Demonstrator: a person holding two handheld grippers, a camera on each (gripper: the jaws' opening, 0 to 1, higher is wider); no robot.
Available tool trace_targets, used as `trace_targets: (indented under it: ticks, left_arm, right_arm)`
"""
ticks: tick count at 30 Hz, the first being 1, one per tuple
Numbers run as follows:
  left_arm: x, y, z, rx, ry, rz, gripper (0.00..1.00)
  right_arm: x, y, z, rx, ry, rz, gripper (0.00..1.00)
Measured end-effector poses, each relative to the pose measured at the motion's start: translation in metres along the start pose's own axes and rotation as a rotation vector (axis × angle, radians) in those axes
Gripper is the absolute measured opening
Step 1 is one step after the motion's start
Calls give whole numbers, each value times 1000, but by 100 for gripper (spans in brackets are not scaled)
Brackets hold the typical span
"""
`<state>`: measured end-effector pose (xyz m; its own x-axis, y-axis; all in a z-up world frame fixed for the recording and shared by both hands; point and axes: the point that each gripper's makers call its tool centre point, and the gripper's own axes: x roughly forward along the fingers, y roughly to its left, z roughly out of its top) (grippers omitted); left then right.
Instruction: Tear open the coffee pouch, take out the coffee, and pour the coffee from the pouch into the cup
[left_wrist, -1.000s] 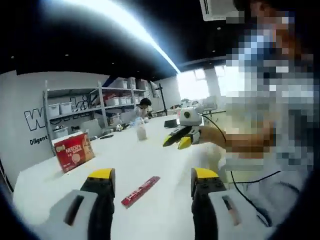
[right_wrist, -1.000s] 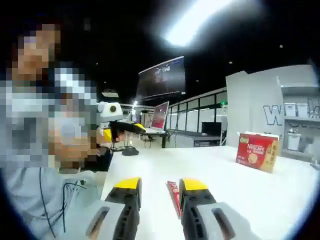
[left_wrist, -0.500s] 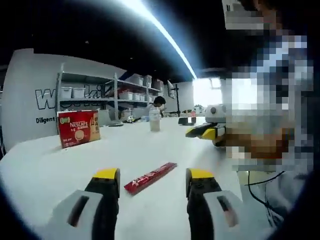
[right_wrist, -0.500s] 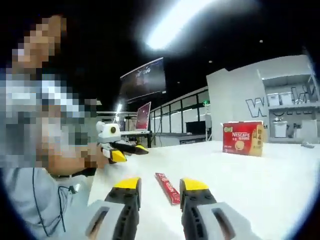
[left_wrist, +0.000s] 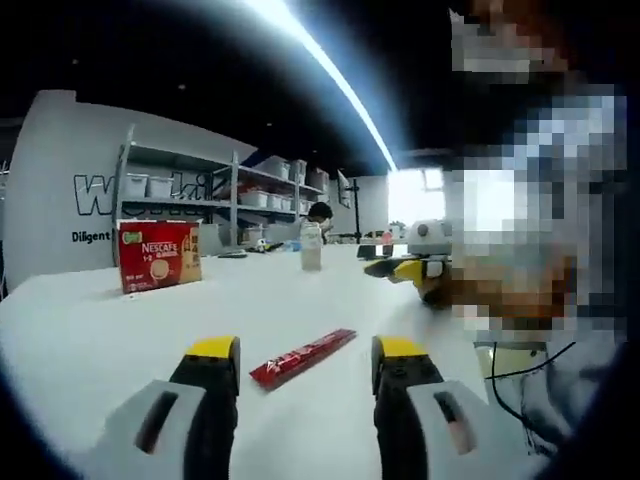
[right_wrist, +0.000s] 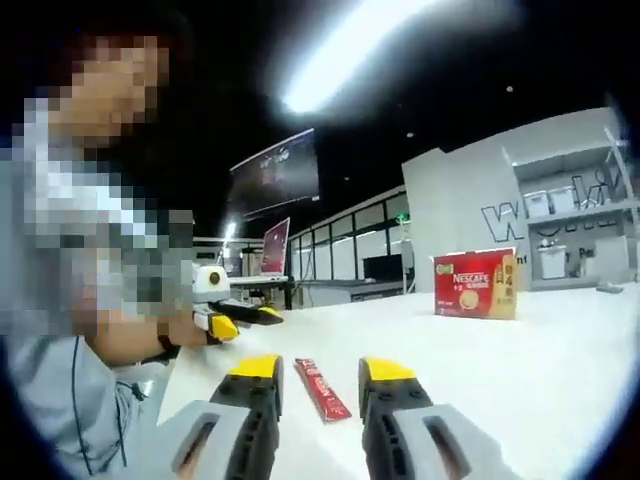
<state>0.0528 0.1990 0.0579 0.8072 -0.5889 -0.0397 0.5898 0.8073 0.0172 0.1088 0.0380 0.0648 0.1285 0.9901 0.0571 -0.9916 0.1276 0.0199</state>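
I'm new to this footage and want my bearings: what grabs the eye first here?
A slim red coffee pouch lies flat on the white table, just ahead of the open left gripper and of the open right gripper. Farther back a red Nescafe box stands upright on the table, with a cup beyond it near the far edge.

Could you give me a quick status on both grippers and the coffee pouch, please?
Left gripper open, right gripper open, both low over the table. Coffee pouch flat on the table, untorn, lined up between both jaws. Nothing blocking.
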Motion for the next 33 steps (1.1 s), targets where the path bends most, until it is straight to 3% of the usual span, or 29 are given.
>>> trace_targets:
  ticks: [5,12,21,33]
  left_arm:
    - [1,3,-3,-10,7,9,57]
    - [0,3,-8,-41,31,20,57]
    - [-5,11,-9,-59,28,70,54]
    - [-11,25,-2,-91,-15,111,52]
  right_arm:
    - [2,4,-6,-38,33,-2,30]
    - [-2,2,0,-14,-4,-10,28]
    - [-2,2,-2,-55,15,-34,26]
    - [-6,-2,4,-57,-18,-33,26]
